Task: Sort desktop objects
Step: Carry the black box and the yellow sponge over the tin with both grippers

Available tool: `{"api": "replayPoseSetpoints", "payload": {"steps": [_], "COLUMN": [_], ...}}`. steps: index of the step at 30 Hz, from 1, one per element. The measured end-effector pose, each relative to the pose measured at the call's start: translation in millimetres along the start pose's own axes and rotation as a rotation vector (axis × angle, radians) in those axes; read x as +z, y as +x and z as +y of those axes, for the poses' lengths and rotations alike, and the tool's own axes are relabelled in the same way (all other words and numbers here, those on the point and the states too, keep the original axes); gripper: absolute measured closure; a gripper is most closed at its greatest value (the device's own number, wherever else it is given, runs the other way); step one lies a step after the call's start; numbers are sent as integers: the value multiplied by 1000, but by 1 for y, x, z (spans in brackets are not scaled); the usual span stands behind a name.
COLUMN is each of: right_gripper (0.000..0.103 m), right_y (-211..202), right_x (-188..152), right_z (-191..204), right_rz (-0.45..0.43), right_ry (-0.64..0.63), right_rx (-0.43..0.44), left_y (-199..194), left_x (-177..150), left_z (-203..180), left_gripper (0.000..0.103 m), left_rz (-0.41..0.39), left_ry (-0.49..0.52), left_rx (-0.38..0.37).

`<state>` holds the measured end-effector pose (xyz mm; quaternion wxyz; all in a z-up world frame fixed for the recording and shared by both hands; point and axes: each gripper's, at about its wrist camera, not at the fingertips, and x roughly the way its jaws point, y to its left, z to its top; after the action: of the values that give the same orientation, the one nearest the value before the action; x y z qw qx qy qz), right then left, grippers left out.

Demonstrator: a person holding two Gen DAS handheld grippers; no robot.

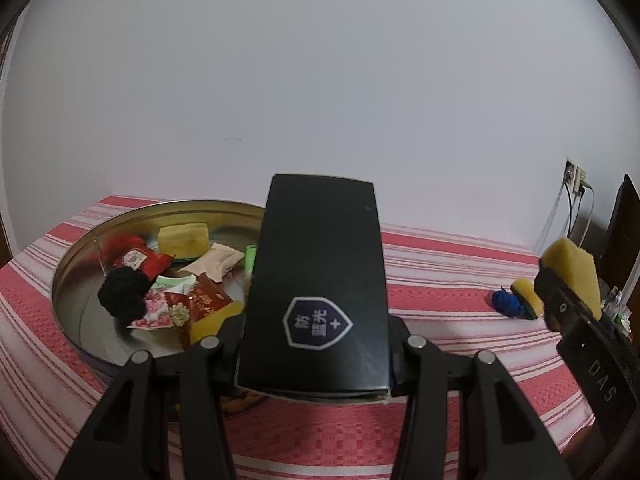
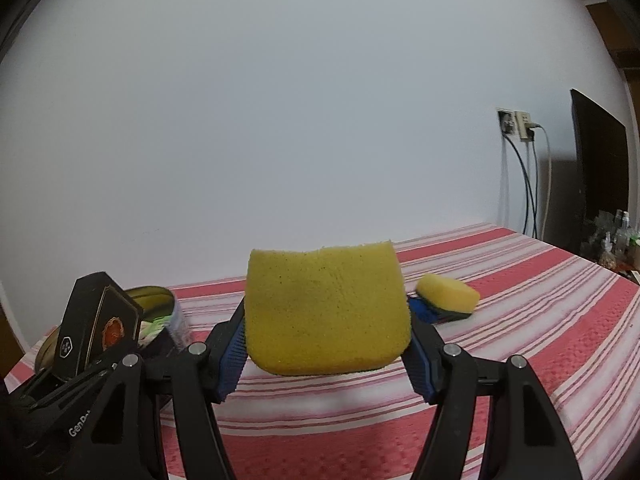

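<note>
Sorting seems the reason both grippers are loaded: the left gripper (image 1: 316, 364) is clenched on a black box (image 1: 318, 280) above the round tin (image 1: 72, 264) of collected oddments, while the right gripper (image 2: 326, 344) clasps a yellow sponge (image 2: 326, 308) over the striped tablecloth (image 2: 540, 320).

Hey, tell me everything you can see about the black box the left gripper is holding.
The black box is a flat, slim rectangular carton, apparently matte cardboard, with a dark blue shield badge outlined in white, carrying Chinese characters and a plus sign. Its other face, seen from the right wrist, has gold line trim and an orange emblem. It is closed, clamped near its lower end by the left gripper, one finger on each long side. It is held above the striped tablecloth, partly in front of the round metal tin.
</note>
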<state>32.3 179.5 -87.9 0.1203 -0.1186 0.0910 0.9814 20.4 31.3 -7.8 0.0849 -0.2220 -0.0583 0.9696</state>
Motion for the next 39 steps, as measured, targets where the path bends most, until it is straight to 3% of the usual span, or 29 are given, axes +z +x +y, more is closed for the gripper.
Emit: {"api": "replayPoseSetpoints", "payload": {"steps": [22,39], "right_gripper": [34,34], "right_y": [20,29], "right_x": [11,17], "right_z": [64,101], "right_rz": [73,95], "right_ry": [-90,-146], "right_rx": [49,57], "left_y": [-23,-23], "left_x": [10,19], "left_z": [50,79], "left_gripper": [55,55], "left_rz": [-67,-70], "left_ry": [-43,-71], "left_rx": [66,108]}}
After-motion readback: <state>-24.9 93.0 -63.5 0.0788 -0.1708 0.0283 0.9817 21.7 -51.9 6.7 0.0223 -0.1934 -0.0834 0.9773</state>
